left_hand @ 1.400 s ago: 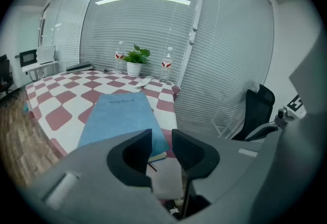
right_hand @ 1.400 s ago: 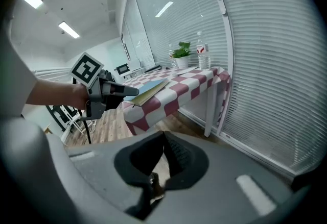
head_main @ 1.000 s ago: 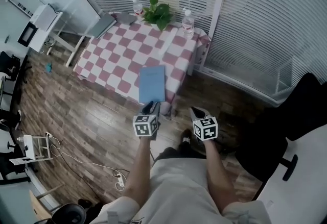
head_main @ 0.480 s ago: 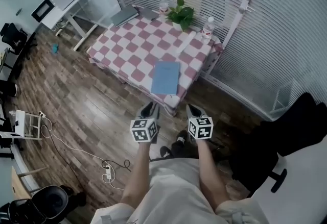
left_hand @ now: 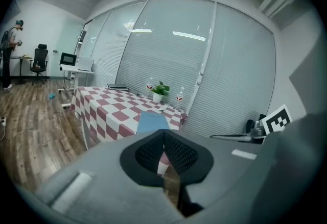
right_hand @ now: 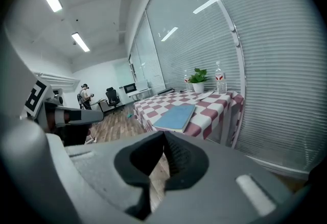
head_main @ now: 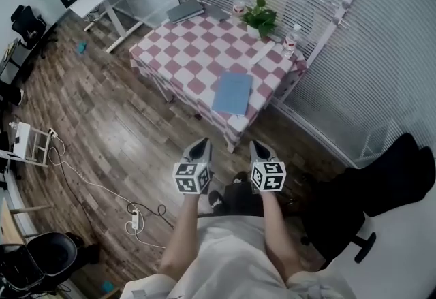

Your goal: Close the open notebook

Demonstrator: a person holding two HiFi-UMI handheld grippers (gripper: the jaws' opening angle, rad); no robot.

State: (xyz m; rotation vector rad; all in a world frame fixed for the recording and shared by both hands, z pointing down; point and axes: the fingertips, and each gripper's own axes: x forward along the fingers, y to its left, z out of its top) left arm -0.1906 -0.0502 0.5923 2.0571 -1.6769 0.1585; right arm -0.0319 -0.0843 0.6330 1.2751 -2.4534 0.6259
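Observation:
The blue notebook (head_main: 232,92) lies closed and flat near the front edge of the red-and-white checkered table (head_main: 191,52). It also shows as the blue notebook (left_hand: 152,121) in the left gripper view and the blue notebook (right_hand: 176,116) in the right gripper view. My left gripper (head_main: 202,144) and right gripper (head_main: 254,146) hang side by side over the wooden floor, well short of the table and touching nothing. The left gripper (left_hand: 163,132) is shut with nothing in it. The right gripper (right_hand: 164,135) has its pads together, also with nothing in it.
A potted plant (head_main: 262,18), two water bottles (head_main: 238,1) and a grey laptop (head_main: 185,10) stand at the table's far side by the blinds. A black office chair (head_main: 381,182) is at my right. A power strip with cable (head_main: 133,223) lies on the floor at left. A person (left_hand: 10,49) stands far off.
Both grippers have drawn back from the table's front edge and risen. The left gripper, which was right by the notebook, has shut. The notebook lies closed throughout.

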